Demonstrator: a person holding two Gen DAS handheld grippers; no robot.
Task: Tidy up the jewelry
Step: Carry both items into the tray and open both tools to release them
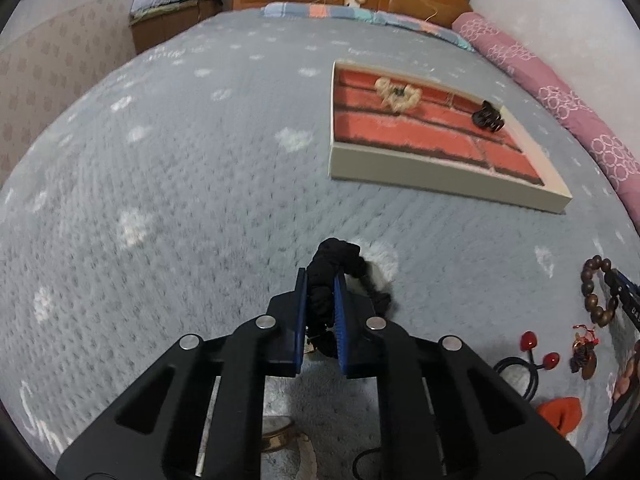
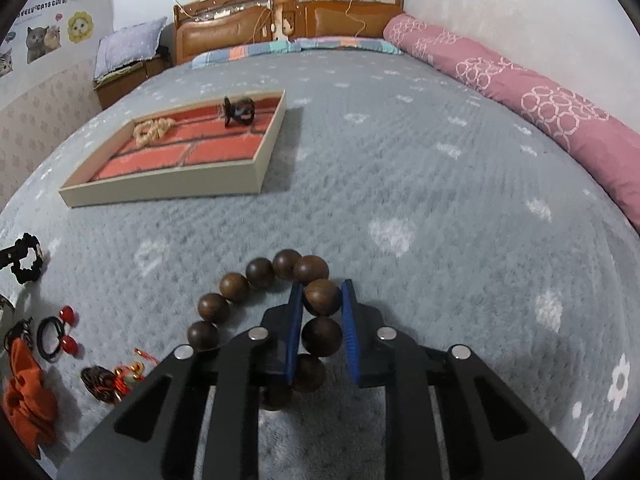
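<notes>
Looking along the left claw (image 1: 320, 280), a black scrunchie (image 1: 340, 280) is seen pinched between the two blue pads, which are pressed in on the fabric; part of the loop is bunched beyond the tips and part hangs off to the right over the grey-blue bedspread (image 1: 180, 200). Farther up the bed and to the right, a shallow cream tray (image 1: 440, 176) with a red brick-pattern lining is laid out, and a cream knitted hair tie (image 1: 396, 94) and a dark claw clip (image 1: 488, 116) are already held in it. At the right edge, a wooden bead bracelet (image 1: 592, 292) is shown with the other tool's tip against it, and nearer the bottom a black hair tie with red balls (image 1: 528, 356) and an orange fabric piece (image 1: 560, 412) are spotted on the cover. Over to the right wrist view now: the right claw (image 2: 322, 286) is closed on one large brown bead of the wooden bead bracelet (image 2: 320, 298), the rest of the string curving away left and down beneath the tool. The tray (image 2: 160, 190) is seen up and to the left, well apart from the beads. Along the left edge, the black scrunchie (image 2: 26, 258), the red-ball hair tie (image 2: 60, 336), a small red-and-gold charm (image 2: 120, 376) and the orange piece (image 2: 28, 396) are scattered on the bed. A pink bolster (image 2: 520, 92) is laid along the wall on the right.
</notes>
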